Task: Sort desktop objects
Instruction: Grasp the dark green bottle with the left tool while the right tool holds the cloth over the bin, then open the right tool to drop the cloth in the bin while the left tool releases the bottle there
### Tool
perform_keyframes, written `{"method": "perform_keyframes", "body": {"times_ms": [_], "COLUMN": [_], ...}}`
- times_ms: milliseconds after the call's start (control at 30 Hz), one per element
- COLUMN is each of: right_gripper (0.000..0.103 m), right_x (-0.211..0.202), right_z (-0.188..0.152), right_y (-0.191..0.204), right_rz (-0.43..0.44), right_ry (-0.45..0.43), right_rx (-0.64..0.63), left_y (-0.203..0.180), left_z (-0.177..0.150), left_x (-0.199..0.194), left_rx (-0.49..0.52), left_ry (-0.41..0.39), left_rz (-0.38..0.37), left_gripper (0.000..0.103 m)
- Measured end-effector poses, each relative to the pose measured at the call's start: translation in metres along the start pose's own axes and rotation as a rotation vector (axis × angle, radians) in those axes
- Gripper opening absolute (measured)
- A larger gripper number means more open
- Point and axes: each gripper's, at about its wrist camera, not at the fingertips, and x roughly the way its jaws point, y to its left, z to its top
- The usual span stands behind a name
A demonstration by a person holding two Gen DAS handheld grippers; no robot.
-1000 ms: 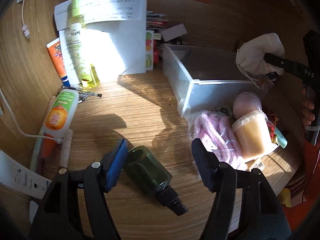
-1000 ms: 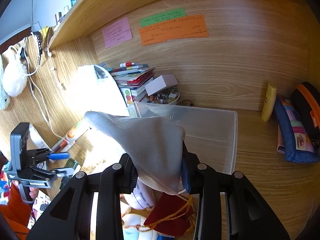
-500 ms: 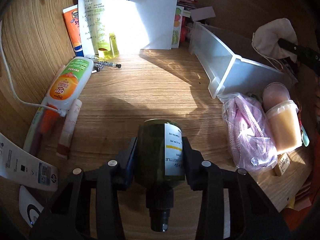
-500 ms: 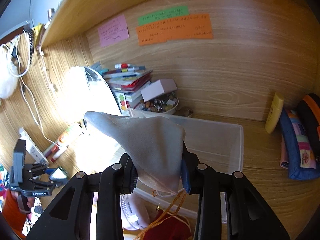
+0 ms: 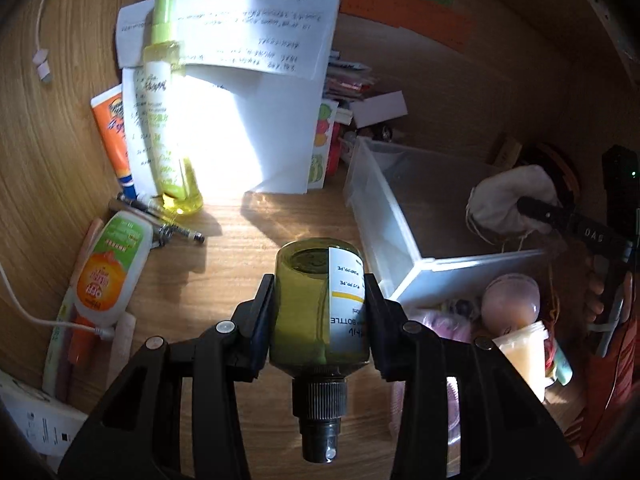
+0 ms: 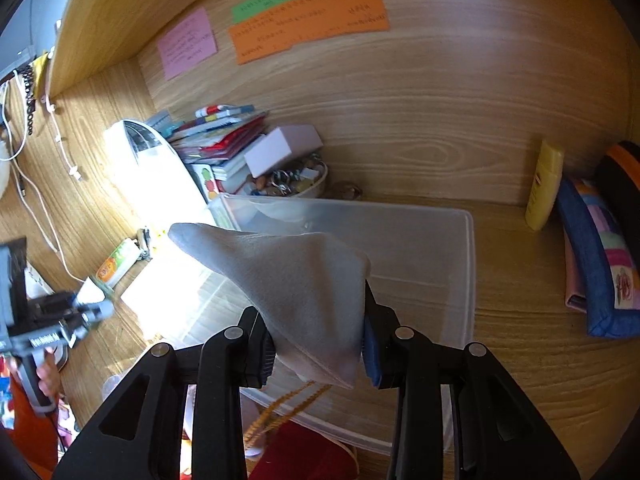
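Note:
A dark green spray bottle [image 5: 304, 304] with a white label and a black nozzle pointing toward the camera is clamped in my left gripper [image 5: 318, 284], which is shut on its body and holds it above the wooden desk. My right gripper [image 6: 316, 320] is shut on a pale grey cloth pouch [image 6: 296, 272] that hangs over the near part of a clear plastic bin [image 6: 424, 240]. In the left wrist view the bin [image 5: 384, 216] stands to the right, with the cloth pouch [image 5: 508, 196] over its right side. The bin looks empty.
On the left of the desk are a yellow-green spray bottle [image 5: 168, 120], an orange tube [image 5: 114, 128], a white-green tube [image 5: 108, 272], pens [image 5: 168, 224] and papers [image 5: 240, 120]. Jars [image 5: 524, 352] lie before the bin. Books [image 6: 224, 132], a trinket bowl [image 6: 296, 180], a yellow tube [image 6: 544, 184] and a blue pencil case [image 6: 592, 268] line the back wall.
My left gripper closed on the green bottle that lay on the desk and lifted it. My right gripper carried the cloth pouch forward and lower over the bin.

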Motion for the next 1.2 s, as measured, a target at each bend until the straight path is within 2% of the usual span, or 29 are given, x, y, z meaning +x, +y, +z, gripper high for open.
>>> {"method": "perform_keyframes", "body": {"times_ms": [267,467,633,1067,1133,1200], "right_gripper": [0.032,0.032,0.032,0.035,0.037,0.043], "right_x": [0.003,0.009,0.012,0.016,0.015,0.014], "right_z": [-0.002,-0.003,-0.005,-0.007,-0.007,-0.007], "right_y": [-0.003,-0.002,0.001,0.011,0.013,0.014], "right_rz": [-0.011,-0.047,-0.089,-0.147,-0.151,-0.154], "right_ry": [0.02,0.04,0.043,0.055,0.056,0.054], "right_rx": [0.011,0.0,-0.028,-0.083,-0.089,-0.094], "left_y": [-0.037,-0.062,-0.08,-0.104,-0.107,-0.109], "left_z": [0.044,0.065,0.071,0.065,0.064,0.063], "left_x": [0.014,0.042,0.065,0.092,0.096,0.1], "left_rx": [0.083,0.139,0.178,0.253,0.254,0.26], "left_ry": [-0.046,-0.022,0.014,0.085,0.099,0.107], "left_rz": [-0.066,-0.096,-0.11,-0.125,-0.132,-0.128], "left_gripper": [0.041,0.041,0.041,0.041,0.041,0.041]}}
